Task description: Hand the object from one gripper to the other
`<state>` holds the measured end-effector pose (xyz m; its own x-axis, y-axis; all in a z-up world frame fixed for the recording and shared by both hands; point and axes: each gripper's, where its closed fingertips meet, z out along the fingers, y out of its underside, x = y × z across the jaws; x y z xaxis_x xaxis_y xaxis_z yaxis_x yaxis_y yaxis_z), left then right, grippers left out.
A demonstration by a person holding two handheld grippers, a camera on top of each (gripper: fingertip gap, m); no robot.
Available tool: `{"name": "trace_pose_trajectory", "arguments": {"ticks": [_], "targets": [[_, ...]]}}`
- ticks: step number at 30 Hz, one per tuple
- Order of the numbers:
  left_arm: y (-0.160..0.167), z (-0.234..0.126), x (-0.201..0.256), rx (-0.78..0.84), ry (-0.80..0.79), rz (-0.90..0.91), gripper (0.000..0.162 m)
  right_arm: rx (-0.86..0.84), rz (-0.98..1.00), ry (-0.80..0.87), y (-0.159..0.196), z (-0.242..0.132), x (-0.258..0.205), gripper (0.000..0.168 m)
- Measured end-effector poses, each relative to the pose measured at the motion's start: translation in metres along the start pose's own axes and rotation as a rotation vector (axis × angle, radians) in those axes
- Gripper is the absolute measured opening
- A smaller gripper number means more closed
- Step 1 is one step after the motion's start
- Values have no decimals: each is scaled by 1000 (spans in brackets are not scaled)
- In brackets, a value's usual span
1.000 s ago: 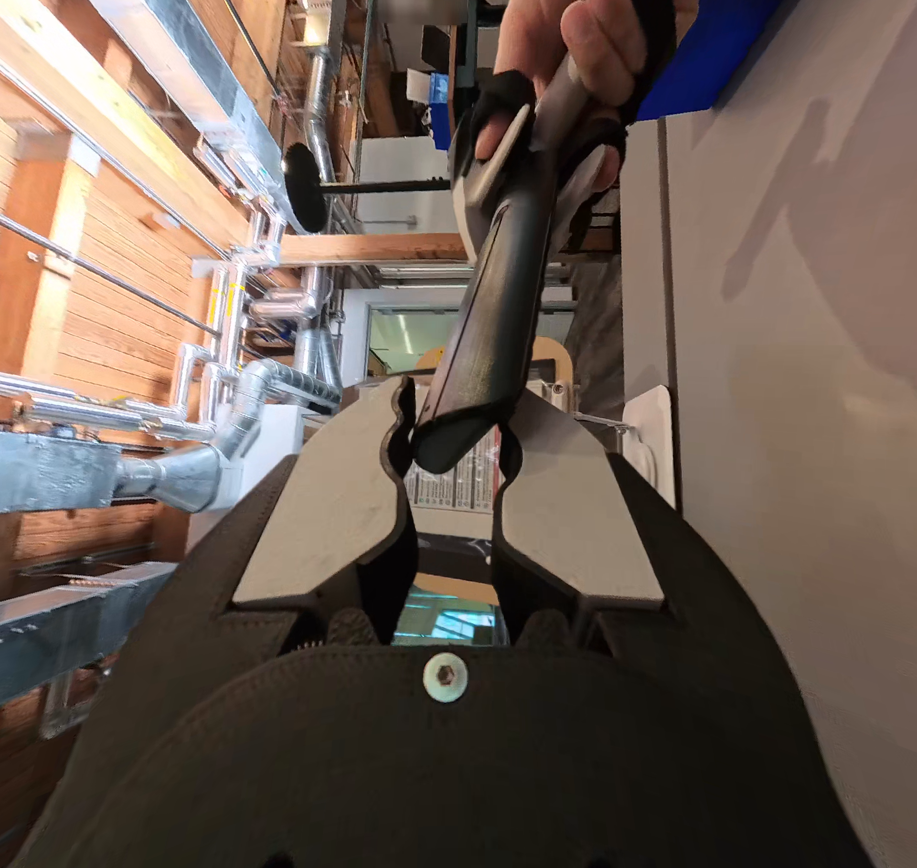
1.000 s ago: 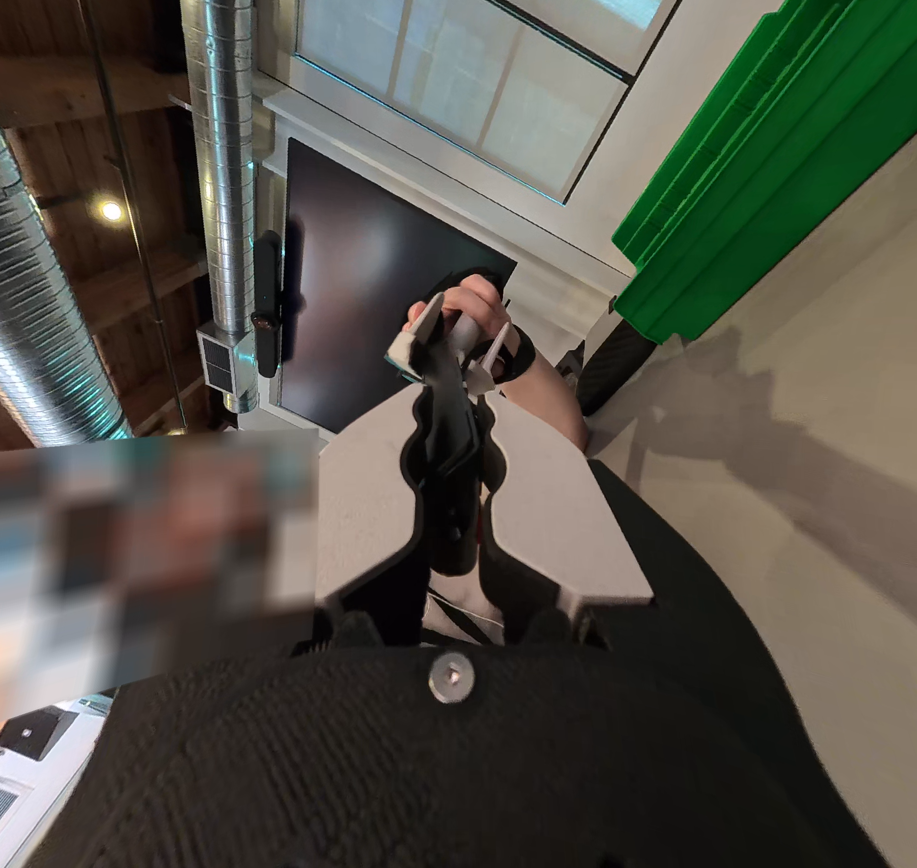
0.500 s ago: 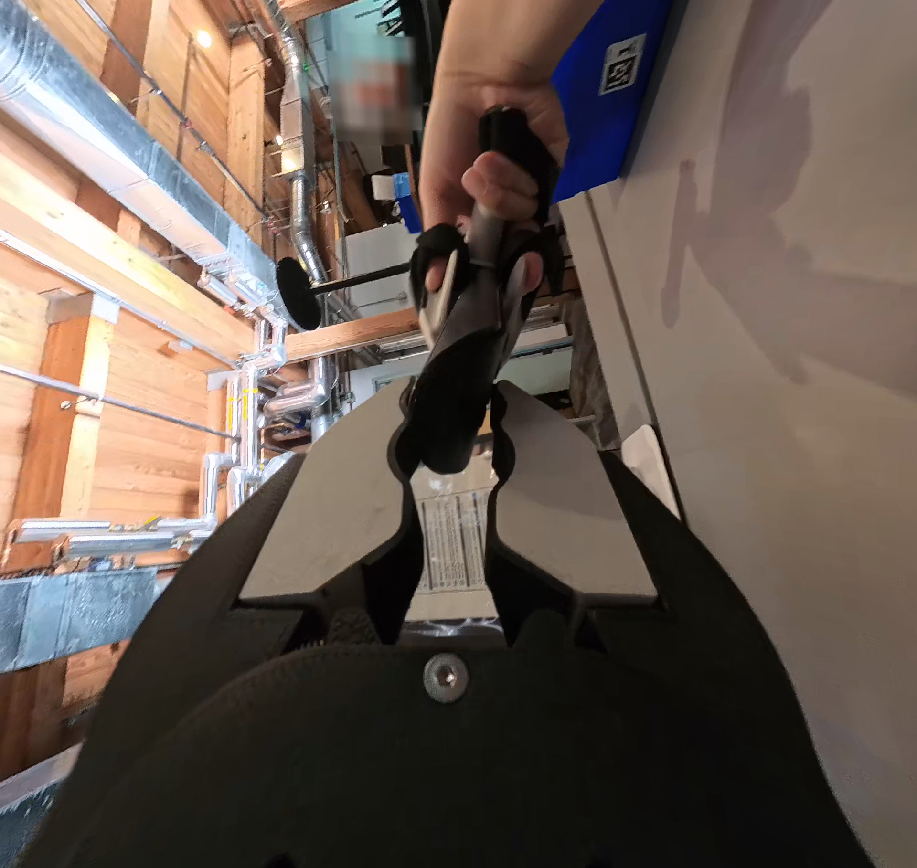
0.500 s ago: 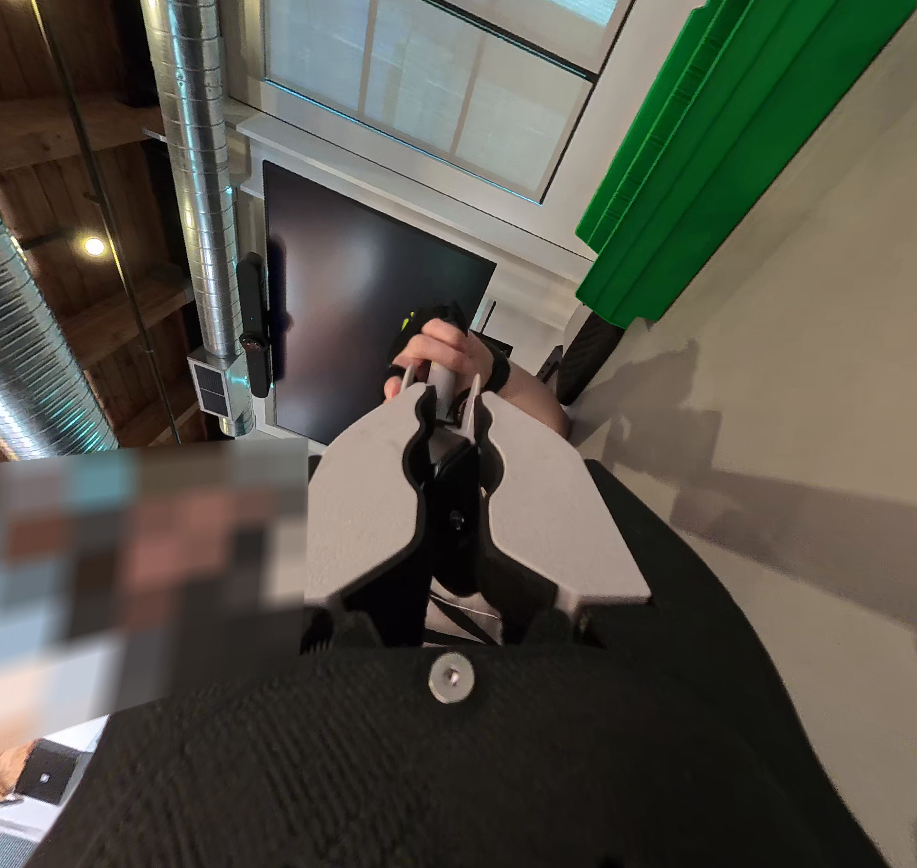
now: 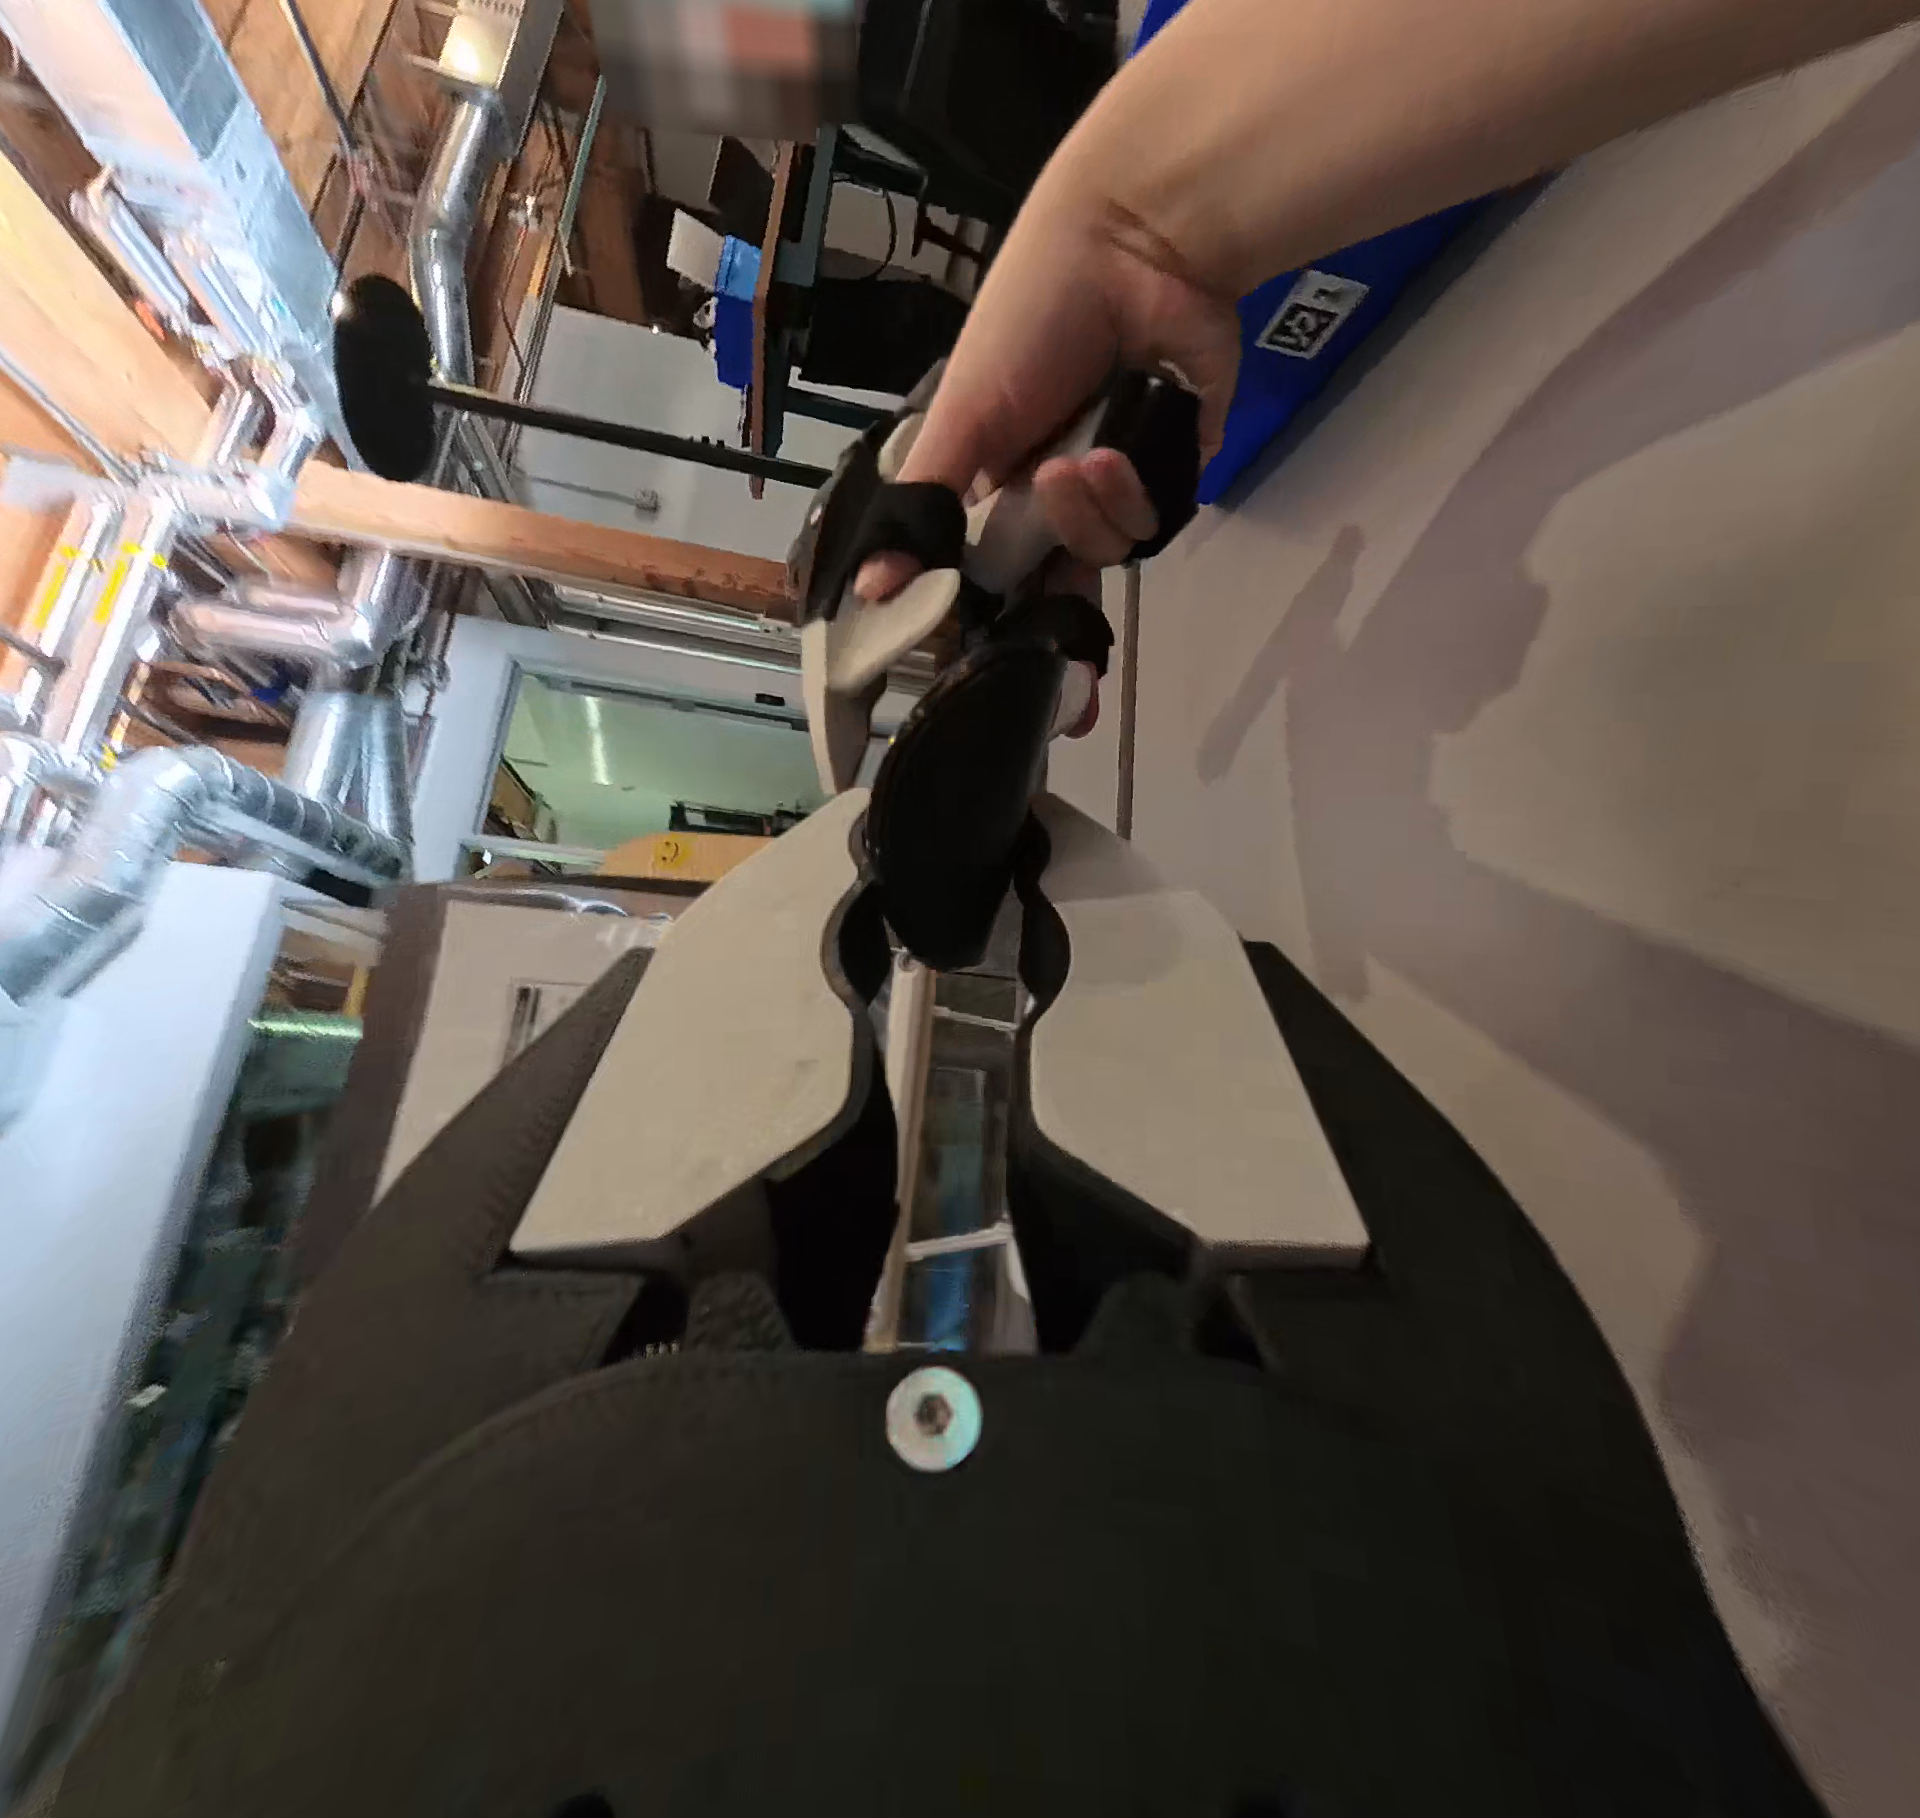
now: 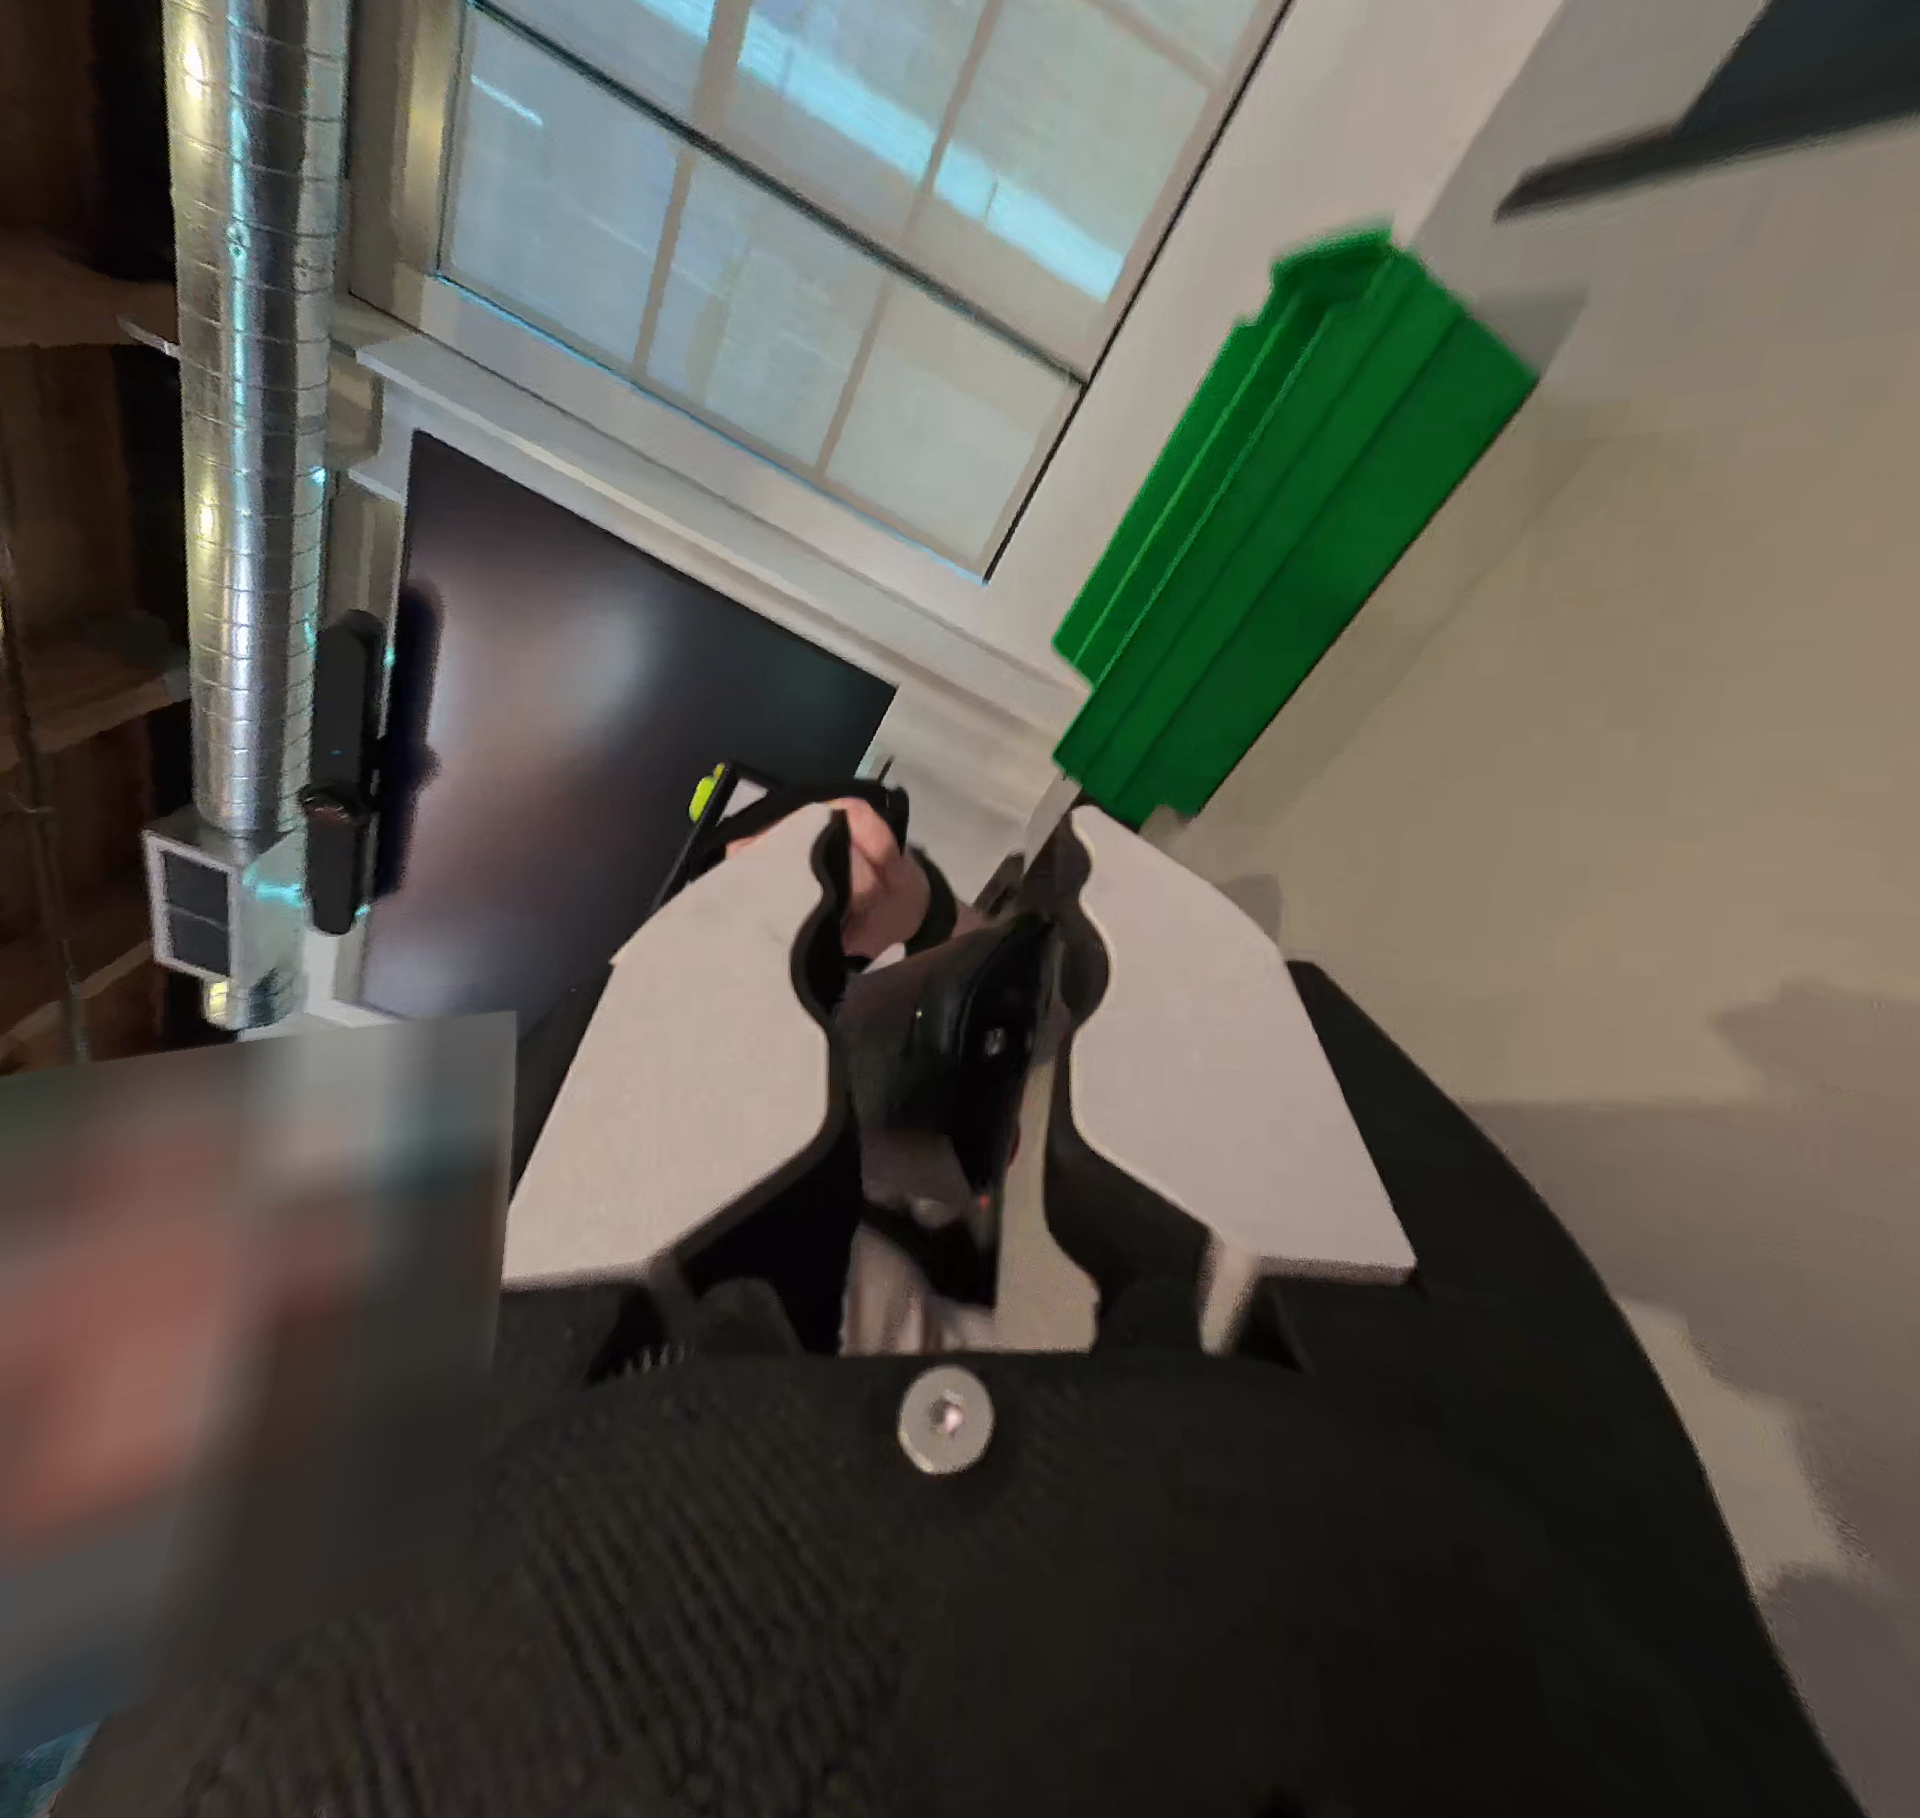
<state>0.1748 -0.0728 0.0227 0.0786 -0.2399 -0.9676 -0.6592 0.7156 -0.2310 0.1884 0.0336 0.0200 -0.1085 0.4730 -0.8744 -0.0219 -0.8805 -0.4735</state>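
A long black object (image 5: 951,812) with a rounded end sits between my left gripper's (image 5: 951,823) fingertips, and both pads press on it. Its far end reaches my right gripper (image 5: 961,698), held by a person's hand (image 5: 1039,397); that gripper's fingers (image 5: 836,719) stand spread. In the right wrist view my right gripper (image 6: 951,843) is open. The black object (image 6: 961,1041) lies between its fingers near the right one, with a gap on the left. The hand holding the left gripper (image 6: 878,875) shows just beyond.
A blue bin (image 5: 1299,345) stands at the far edge of the grey table (image 5: 1558,833). A green bin (image 6: 1278,542) stands on the table in the right wrist view. A dark screen (image 6: 623,729) and a metal duct (image 6: 249,366) are behind. Some 11 cm of space lies between my two pairs of fingers.
My left gripper closed onto the black object's near end. My right gripper, shut on the object in the earlier frames, has opened and let go of it. Both views have swung.
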Motion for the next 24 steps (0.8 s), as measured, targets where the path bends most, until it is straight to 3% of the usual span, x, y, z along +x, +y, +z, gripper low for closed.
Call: {"name": "trace_pose_trajectory", "arguments": {"ticks": [4, 8, 11, 13, 15, 19, 24], "targets": [[20, 4, -17, 3, -24, -270, 21, 225, -230, 8, -35, -20, -20, 53], [48, 4, -37, 44, -5, -710, 21, 433, -656, 195, -62, -42, -46, 53], [55, -2, -54, 188, 62, -1106, 21, 576, -980, 302, -67, -50, -75, 61], [56, -13, -72, 348, 114, -1371, 21, 644, -1084, 285, -64, -52, -89, 64], [61, -24, -88, 474, 138, -1544, 21, 655, -1072, 167, -58, -48, -98, 65], [80, -40, -110, 593, 73, -1716, 21, 657, -919, -146, -49, -34, -112, 67], [85, -50, -125, 784, 46, -1908, 21, 633, -844, -213, -40, 24, -102, 70]]}}
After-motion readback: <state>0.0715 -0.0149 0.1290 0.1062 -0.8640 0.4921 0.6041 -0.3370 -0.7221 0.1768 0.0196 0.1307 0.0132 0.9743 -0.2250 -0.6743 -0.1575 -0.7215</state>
